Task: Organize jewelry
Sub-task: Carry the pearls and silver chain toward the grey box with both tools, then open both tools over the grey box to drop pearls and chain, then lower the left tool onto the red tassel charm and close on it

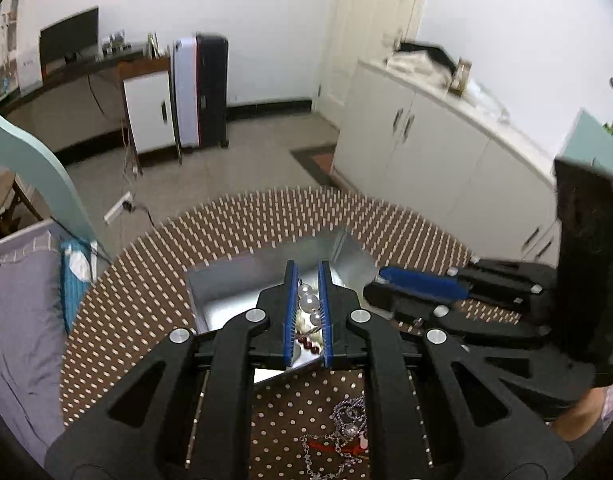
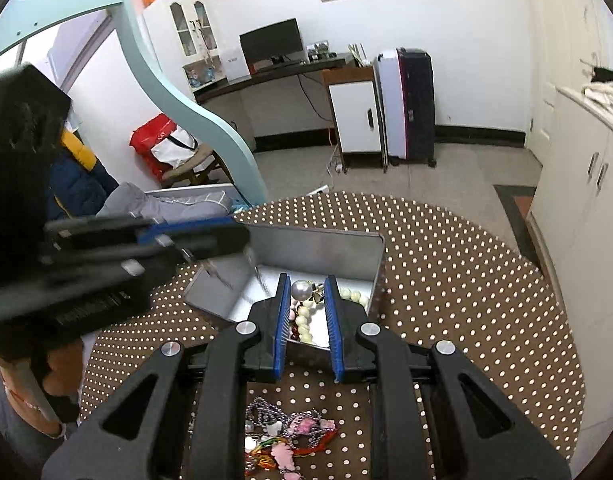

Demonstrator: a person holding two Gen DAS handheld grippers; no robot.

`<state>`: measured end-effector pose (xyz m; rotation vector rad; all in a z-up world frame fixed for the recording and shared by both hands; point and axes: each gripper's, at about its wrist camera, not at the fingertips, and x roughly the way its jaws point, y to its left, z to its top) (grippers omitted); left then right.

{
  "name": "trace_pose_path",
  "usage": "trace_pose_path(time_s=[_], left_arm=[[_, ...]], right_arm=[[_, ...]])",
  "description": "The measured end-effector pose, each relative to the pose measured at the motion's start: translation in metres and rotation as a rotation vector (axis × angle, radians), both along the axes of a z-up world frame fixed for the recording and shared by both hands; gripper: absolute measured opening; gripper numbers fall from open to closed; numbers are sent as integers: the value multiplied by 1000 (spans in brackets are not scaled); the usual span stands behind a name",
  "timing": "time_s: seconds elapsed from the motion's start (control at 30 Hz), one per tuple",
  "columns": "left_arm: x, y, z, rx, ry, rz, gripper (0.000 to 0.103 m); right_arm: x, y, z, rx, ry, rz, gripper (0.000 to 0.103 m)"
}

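- Now we hold our left gripper (image 1: 307,312) over the metal tin (image 1: 226,288), its blue pads a narrow gap apart; pearl beads (image 1: 308,300) show between them, but we cannot tell whether the pads pinch the strand or merely frame it.
- From the right wrist view, a thin chain (image 2: 218,274) seems to dangle from the left gripper's tips (image 2: 210,236) into the tin, blurred, so we judge a piece is being lowered in.
- To do this well, we should bring the strand low inside the tin walls before parting the pads, so nothing drapes over the rim.
- Our right gripper (image 2: 306,320) stands with jaws apart and empty, hovering over the tin's near edge, above the cream bead bracelet (image 2: 304,322).
- Only the right view shows the pink charms and red cord (image 2: 282,436) waiting on the dotted tablecloth (image 2: 466,280); the left view shows just a silvery chain tangle (image 1: 346,420) there.
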<state>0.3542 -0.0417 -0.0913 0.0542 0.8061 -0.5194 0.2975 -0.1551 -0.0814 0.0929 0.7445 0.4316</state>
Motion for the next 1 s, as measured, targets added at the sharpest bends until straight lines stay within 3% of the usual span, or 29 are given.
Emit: trace_pose_path(time_s=[0.2,0.47,0.5,0.57,0.6,1.0], left_arm=[[10,-2,-23,-4,81,4,11],[8,-5,-29,14,107,-12,12],[8,-5,-29,15,112,-13,16],[7,-6,-30,16,115,-9,46],[4,-3,-28,17,102,10,49],[-51,19,-19,20,10,31,49]], right_arm=[[9,-3,-11,17,45,1,15],[12,-6,-7,23,49,-9,17],[12,-6,-6,25,50,-9,17],[10,-6,-6,25,46,-10,17],[8,-7,-5,26,44,-12,18],[-51,-18,5,1,-41,-4,18]])
